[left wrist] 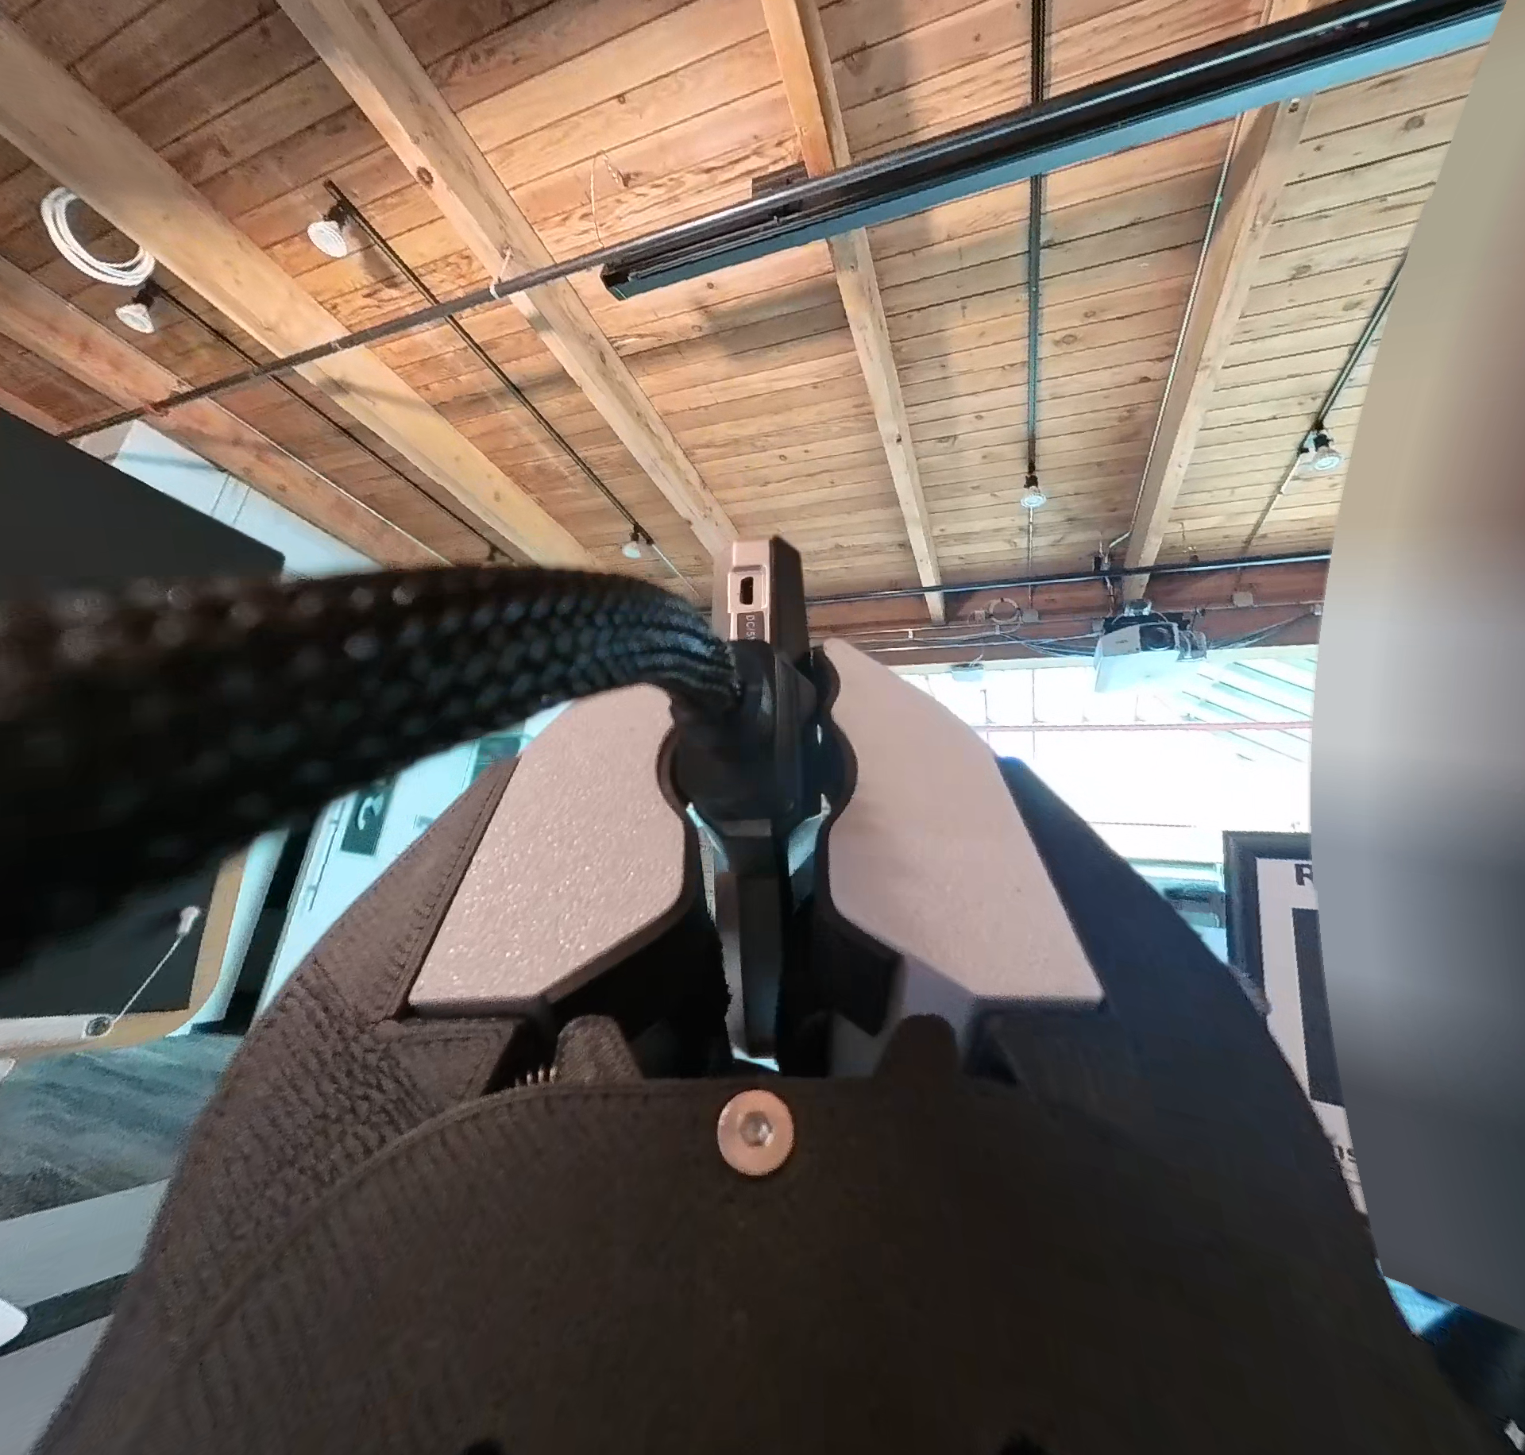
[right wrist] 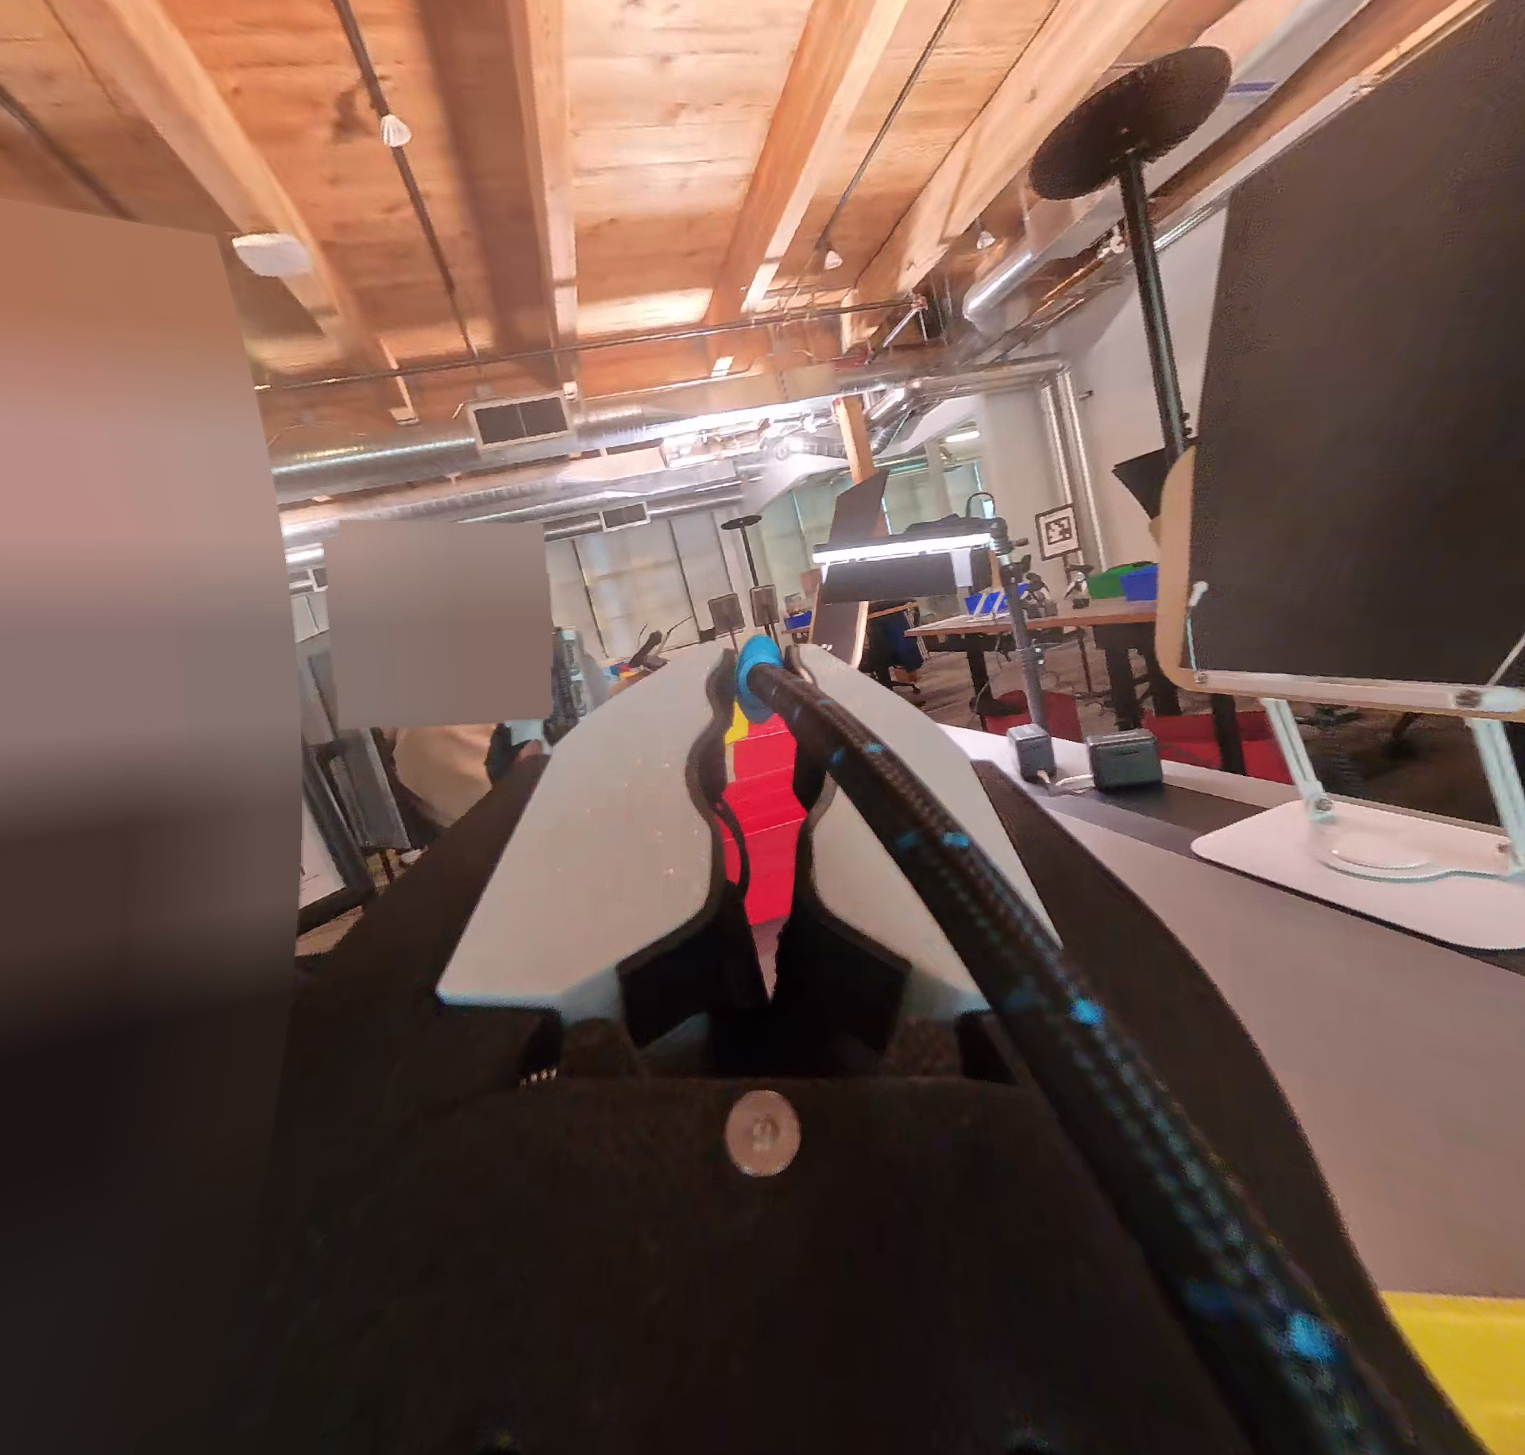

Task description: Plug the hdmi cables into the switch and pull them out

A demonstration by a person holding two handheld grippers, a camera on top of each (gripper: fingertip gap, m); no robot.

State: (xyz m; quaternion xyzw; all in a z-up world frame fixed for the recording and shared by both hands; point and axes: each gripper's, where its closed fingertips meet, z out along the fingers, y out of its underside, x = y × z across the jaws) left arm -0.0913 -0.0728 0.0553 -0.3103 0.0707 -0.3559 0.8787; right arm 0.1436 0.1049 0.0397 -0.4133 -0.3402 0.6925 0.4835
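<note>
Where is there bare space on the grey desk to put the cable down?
The grey desk surface is bare between the right tool, shut on the black-and-blue braided cable, and the white monitor base. It is crowded farther back, by the two small dark boxes. The left wrist view shows no desk.

There are 2 tools, 1 per wrist view: the left tool (left wrist: 763, 722) and the right tool (right wrist: 759, 677). Cables number 2: 1 black braided cable (left wrist: 347, 706) and 1 black-and-blue cable (right wrist: 990, 904). 1 switch (left wrist: 763, 594) shows.
</note>
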